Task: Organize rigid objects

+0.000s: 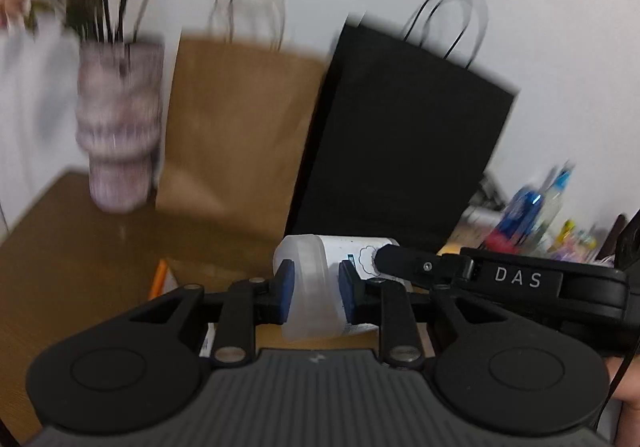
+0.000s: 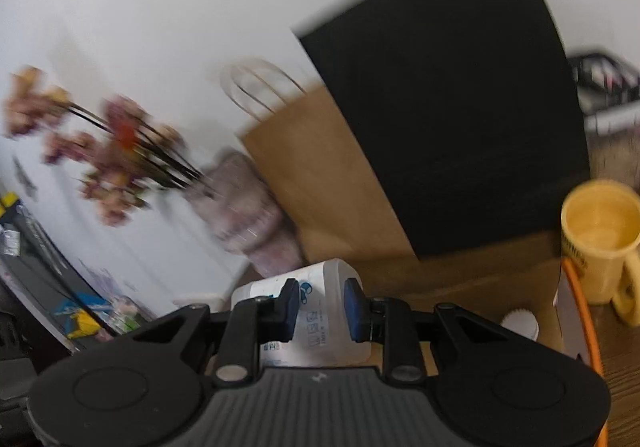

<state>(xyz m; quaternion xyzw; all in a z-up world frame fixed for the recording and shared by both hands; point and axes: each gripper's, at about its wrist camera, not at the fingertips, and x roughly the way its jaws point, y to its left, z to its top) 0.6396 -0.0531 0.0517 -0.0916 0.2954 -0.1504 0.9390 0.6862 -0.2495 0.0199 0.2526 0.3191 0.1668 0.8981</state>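
A white plastic bottle [image 1: 310,313] with a translucent cap lies sideways in the air, held from both ends. My left gripper [image 1: 317,285] is shut on its translucent cap end, blue pads pressing both sides. From the right, a black finger [image 1: 404,263] of my right gripper reaches onto the printed body. In the right wrist view the bottle [image 2: 320,327] sits between the blue pads of my right gripper [image 2: 322,303], which is shut on its labelled body.
A brown paper bag [image 1: 240,119] and a black paper bag [image 1: 400,135] stand against the wall on the wooden table [image 1: 60,267]. A vase [image 1: 120,127] of flowers stands left of them. A yellow mug [image 2: 600,239] and an orange-rimmed box [image 2: 580,307] are at right.
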